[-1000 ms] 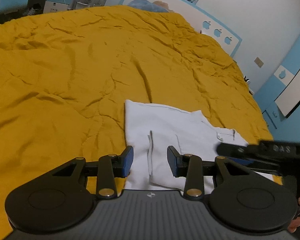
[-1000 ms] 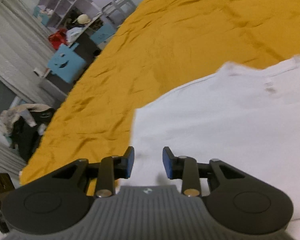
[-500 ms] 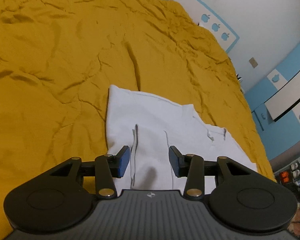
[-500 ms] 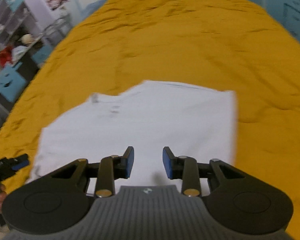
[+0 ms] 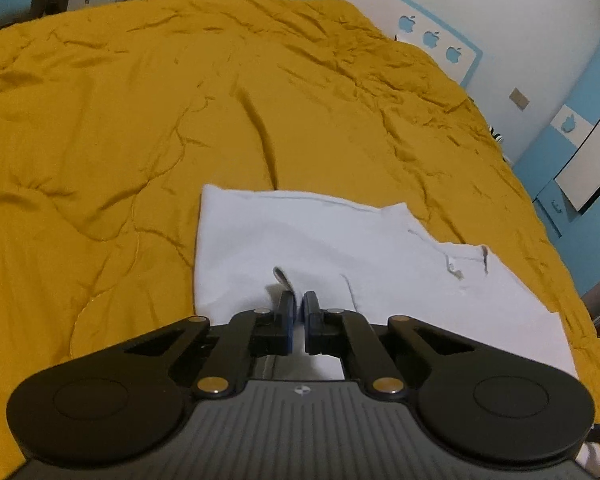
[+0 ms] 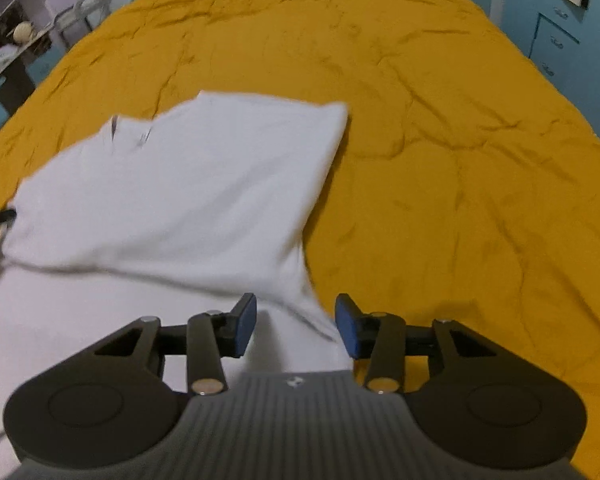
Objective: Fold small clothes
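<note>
A white shirt (image 5: 340,248) lies partly folded on the mustard-yellow bedspread (image 5: 120,120), its collar (image 5: 466,264) toward the right in the left wrist view. My left gripper (image 5: 299,304) is shut on a raised pinch of the shirt's near edge, where a grey hem (image 5: 281,276) puckers up at the tips. In the right wrist view the shirt (image 6: 188,176) spreads left and forward. My right gripper (image 6: 296,318) hovers over the shirt's near right corner. Its jaws are opening, with the cloth's edge between the blue pads (image 6: 346,322) but not pressed.
The bedspread (image 6: 440,160) stretches far ahead and to the right of the shirt. Blue cabinets (image 6: 560,20) stand past the bed's right side, shelves and a chair (image 6: 80,12) at the far left. A blue headboard with apple shapes (image 5: 432,40) lines the wall.
My left jaws have closed on a fold of the shirt. The right gripper has swung across the shirt to its right corner and its jaws have widened.
</note>
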Action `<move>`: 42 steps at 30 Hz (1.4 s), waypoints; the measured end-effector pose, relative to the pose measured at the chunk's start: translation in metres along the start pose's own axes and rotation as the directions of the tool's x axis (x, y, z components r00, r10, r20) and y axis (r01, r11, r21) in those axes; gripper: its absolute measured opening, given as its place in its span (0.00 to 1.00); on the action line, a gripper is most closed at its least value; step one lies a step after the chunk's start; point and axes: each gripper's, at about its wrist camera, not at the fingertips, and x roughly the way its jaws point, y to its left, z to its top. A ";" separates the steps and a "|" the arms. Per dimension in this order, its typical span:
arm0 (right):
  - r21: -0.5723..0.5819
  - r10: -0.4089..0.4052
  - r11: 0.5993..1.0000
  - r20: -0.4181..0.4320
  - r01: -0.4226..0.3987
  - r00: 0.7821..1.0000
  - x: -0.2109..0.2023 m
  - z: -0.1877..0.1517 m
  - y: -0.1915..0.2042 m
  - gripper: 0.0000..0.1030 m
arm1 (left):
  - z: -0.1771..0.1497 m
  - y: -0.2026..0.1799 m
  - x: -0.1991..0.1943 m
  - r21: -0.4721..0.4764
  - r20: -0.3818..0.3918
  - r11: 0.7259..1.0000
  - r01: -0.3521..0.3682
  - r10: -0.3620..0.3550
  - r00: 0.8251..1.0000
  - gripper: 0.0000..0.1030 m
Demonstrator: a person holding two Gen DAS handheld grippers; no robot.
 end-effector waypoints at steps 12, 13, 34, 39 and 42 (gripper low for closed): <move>-0.243 -0.151 0.955 0.088 0.168 0.985 0.022 -0.001 0.035 0.04 | 0.017 -0.015 -0.017 0.023 0.017 0.999 -0.041 0.041 0.999 0.03; -0.215 -0.136 0.964 0.102 0.155 0.985 0.014 0.001 0.030 0.03 | 0.017 -0.015 -0.020 0.015 0.023 0.999 -0.033 0.032 0.999 0.03; 0.025 -0.035 0.999 0.071 0.033 0.997 -0.030 0.015 -0.018 0.09 | 0.002 -0.025 -0.015 0.138 0.008 0.981 -0.133 0.133 0.991 0.20; 0.052 0.032 0.998 0.132 -0.039 0.991 -0.006 0.045 -0.009 0.09 | -0.003 -0.038 -0.009 0.167 0.000 0.979 -0.119 0.121 0.993 0.20; 0.044 0.060 0.997 0.132 -0.067 0.989 0.018 0.057 0.000 0.09 | -0.009 -0.039 0.001 0.176 -0.027 0.977 -0.121 0.127 0.991 0.20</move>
